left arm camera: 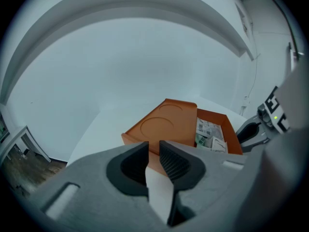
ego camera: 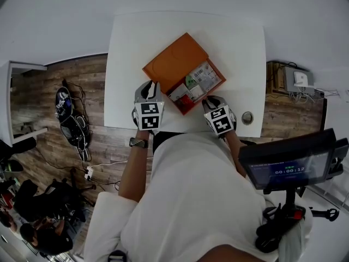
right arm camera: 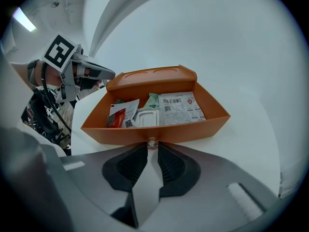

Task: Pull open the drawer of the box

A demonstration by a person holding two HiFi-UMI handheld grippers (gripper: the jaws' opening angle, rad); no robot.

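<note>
Right now the right gripper [right arm camera: 152,147] sits at the bottom centre of its own view. Its jaws are drawn in to a narrow slot and pinch the small clear knob [right arm camera: 152,142] on the front wall of the drawer [right arm camera: 183,132]. So much of the tray is exposed that the pull looks nearly done. To finish it well, the hold on that tiny knob should be firm. Any further draw should run straight along the drawer's line, level with the table [ego camera: 136,48]. Pulled upward, the knob may slip from the pads or the tray may tip out of its sleeve.

The left gripper [left arm camera: 154,148], low in the middle of its view, has its jaws a thin gap apart with nothing clamped. Its tips are just beside the near corner of the box [left arm camera: 181,129], where it seems placed to stop the sleeve sliding along.

The drawer is an orange, open-topped tray. It holds a red-and-white packet [right arm camera: 116,117] at the left, a white moulded piece [right arm camera: 145,117], a green packet [right arm camera: 152,100] and printed paper sachets [right arm camera: 181,108] at the right. Behind it the box's shell is the same orange and flat-topped, with two shallow rings [left arm camera: 157,124] pressed into the lid. In the head view the box lies askew at the middle of the white table, drawer end toward the person.
</note>
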